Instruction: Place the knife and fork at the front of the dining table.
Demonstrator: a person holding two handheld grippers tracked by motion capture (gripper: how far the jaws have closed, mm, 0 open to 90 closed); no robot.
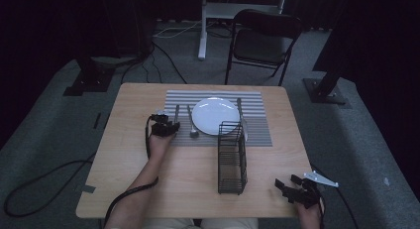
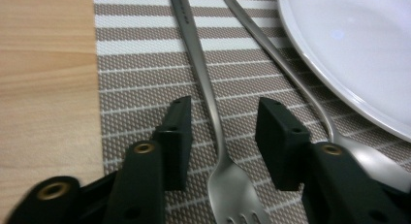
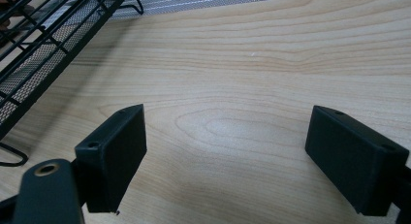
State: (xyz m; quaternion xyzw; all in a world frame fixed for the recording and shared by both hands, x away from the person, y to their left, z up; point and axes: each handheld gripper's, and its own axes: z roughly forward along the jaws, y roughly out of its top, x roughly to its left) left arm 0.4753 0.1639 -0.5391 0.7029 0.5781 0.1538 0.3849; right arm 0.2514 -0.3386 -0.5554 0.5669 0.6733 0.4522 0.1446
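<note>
A steel fork (image 2: 213, 117) lies on the striped placemat (image 2: 135, 88), tines toward me. My left gripper (image 2: 225, 132) straddles its neck with the jaws parted; there is a gap on each side, so the pads do not touch it. In the high view the left gripper (image 1: 168, 122) sits at the mat's left edge by the fork (image 1: 177, 111). A spoon (image 2: 291, 83) lies just right of the fork, beside the white plate (image 2: 349, 49). My right gripper (image 3: 228, 156) stands open over bare wood, near the table's front right corner (image 1: 288, 185).
A black wire basket (image 1: 232, 157) lies along the table's middle, its far end resting on the placemat (image 1: 257, 132). A knife (image 1: 239, 109) lies right of the plate (image 1: 215, 115). Beyond the table stand a black chair (image 1: 262, 40) and a white stand (image 1: 203, 26). Cables trail across the floor.
</note>
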